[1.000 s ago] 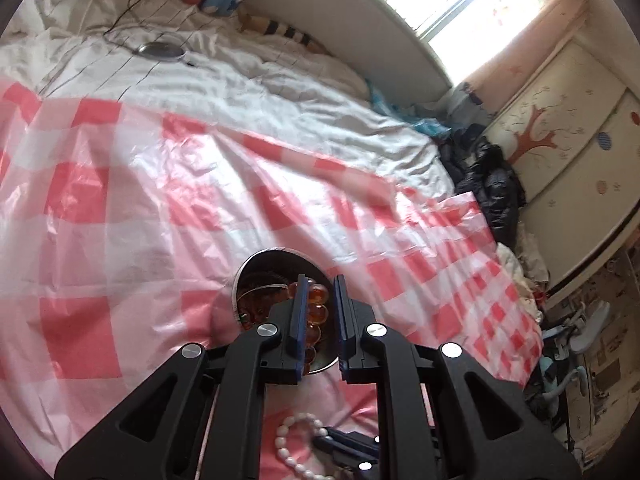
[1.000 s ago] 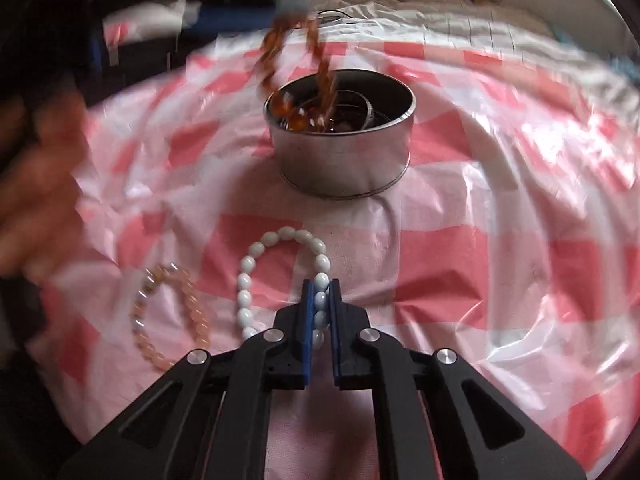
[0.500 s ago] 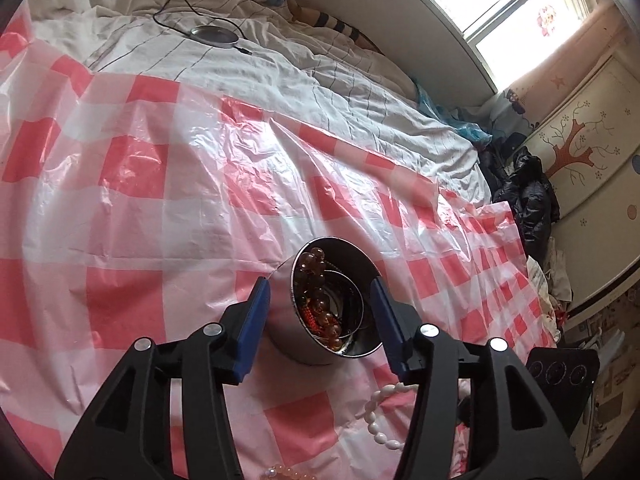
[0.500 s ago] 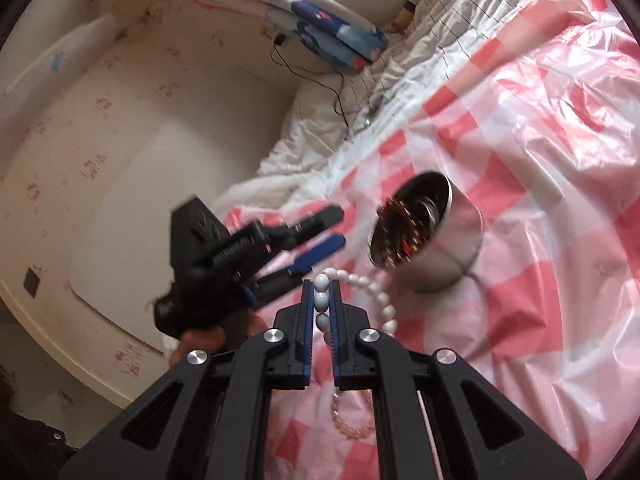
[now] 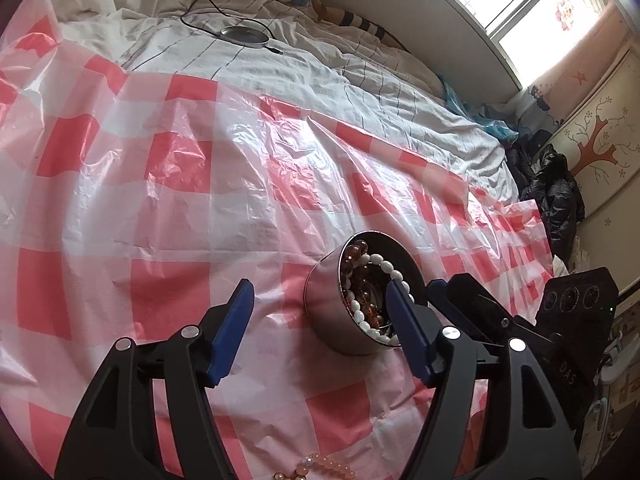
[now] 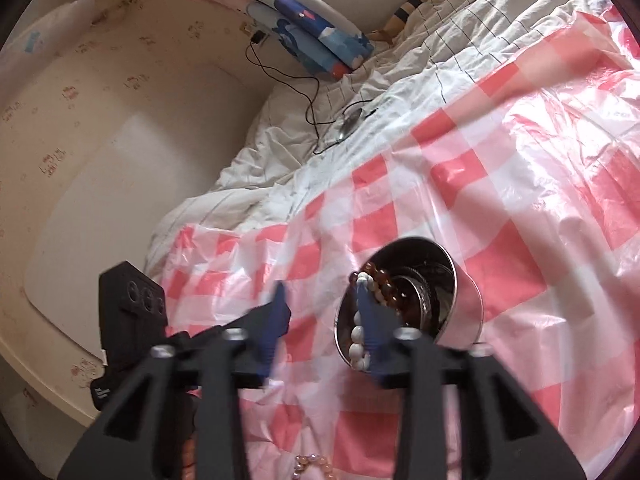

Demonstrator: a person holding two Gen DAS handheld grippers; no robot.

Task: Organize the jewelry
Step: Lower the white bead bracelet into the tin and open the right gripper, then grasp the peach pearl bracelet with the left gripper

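Note:
A round metal tin (image 5: 325, 309) stands on the red-and-white checked plastic sheet (image 5: 168, 184); it also shows in the right wrist view (image 6: 466, 312). Inside lie an amber bead bracelet (image 5: 352, 254) and a white bead bracelet (image 5: 394, 270), which also shows in the right wrist view (image 6: 357, 338). My left gripper (image 5: 320, 300) is open and empty, just short of the tin. My right gripper (image 6: 320, 300) is open above the tin's near rim, the white beads beside its right finger. A pale pink bead bracelet (image 5: 320, 462) lies on the sheet near me, also in the right wrist view (image 6: 310, 462).
The sheet covers a bed with white rumpled bedding (image 5: 320, 64). A cable and round charger (image 5: 244, 36) lie on the bedding. A blue patterned pillow (image 6: 316, 40) sits by the wall. Dark clothes (image 5: 556, 196) and a painted cupboard (image 5: 600, 152) stand at the right.
My right gripper carried the white bracelet to the tin and opened, dropping it in. My left gripper released the amber bracelet into the tin, opened wide and drew back.

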